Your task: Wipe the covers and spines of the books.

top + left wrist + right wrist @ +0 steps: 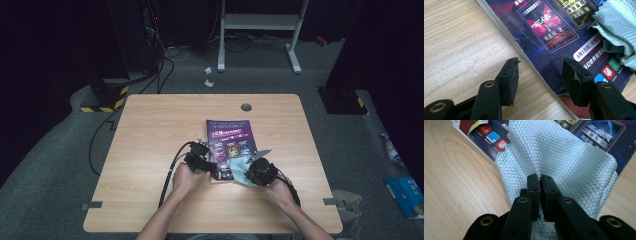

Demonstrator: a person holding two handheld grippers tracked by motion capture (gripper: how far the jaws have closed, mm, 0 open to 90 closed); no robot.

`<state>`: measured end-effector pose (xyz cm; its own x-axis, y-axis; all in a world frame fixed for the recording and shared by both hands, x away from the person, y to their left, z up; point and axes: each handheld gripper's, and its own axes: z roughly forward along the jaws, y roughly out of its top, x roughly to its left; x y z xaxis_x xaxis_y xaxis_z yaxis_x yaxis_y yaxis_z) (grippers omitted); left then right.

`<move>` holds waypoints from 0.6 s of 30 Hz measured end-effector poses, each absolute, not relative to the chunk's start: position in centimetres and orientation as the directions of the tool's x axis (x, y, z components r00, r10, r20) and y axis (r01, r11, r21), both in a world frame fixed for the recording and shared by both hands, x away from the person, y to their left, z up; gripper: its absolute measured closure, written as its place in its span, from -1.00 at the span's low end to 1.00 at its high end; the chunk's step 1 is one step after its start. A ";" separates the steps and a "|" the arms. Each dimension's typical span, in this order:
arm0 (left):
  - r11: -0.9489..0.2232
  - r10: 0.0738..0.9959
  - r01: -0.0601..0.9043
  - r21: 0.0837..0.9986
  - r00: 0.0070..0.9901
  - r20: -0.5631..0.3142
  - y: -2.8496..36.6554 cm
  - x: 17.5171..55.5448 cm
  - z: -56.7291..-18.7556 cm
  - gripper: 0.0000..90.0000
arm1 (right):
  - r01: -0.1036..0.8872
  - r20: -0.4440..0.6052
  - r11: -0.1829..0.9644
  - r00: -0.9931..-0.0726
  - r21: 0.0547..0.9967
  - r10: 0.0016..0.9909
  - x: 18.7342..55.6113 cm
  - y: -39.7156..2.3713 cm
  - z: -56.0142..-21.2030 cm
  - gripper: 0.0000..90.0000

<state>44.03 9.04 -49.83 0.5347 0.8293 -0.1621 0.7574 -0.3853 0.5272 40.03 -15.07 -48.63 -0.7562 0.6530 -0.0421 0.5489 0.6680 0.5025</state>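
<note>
Right gripper view: right gripper (540, 178) pinches cloth (564, 160) to wipe the book (554, 32) | left gripper (540, 72) jaws spread, straddling book edge, steadying it.

The high view looks forward and down from above the person's side, taking in the whole worktop (150, 125) and the floor beyond it (forearms enter from the bottom edge). The left gripper view sits low and very close, looking along its own jaws at the book (544, 37) lying on the wood. The right gripper view, equally near, faces the pale cloth (564, 160). All three views share the book's near end and the cloth.
</note>
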 end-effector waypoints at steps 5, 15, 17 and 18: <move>-0.391 0.829 0.763 0.515 0.535 -0.163 8.9 44.3 -49.7 0.06 | 0.510 -0.024 0.695 -0.798 0.507 0.603 40.1 -12.0 -48.7 0.90; -0.398 0.823 0.762 0.511 0.543 -0.168 9.1 44.4 -49.7 0.10 | 0.438 -0.008 0.736 -0.857 0.517 0.515 39.9 -6.9 -48.8 0.90; -0.396 0.823 0.764 0.510 0.542 -0.173 9.1 44.4 -49.7 0.10 | 0.442 0.002 0.734 -0.857 0.515 0.515 40.0 -7.1 -48.8 0.90; -0.398 0.822 0.763 0.510 0.543 -0.171 9.1 44.4 -49.7 0.10 | 0.448 0.007 0.733 -0.855 0.512 0.518 40.1 -7.3 -48.8 0.90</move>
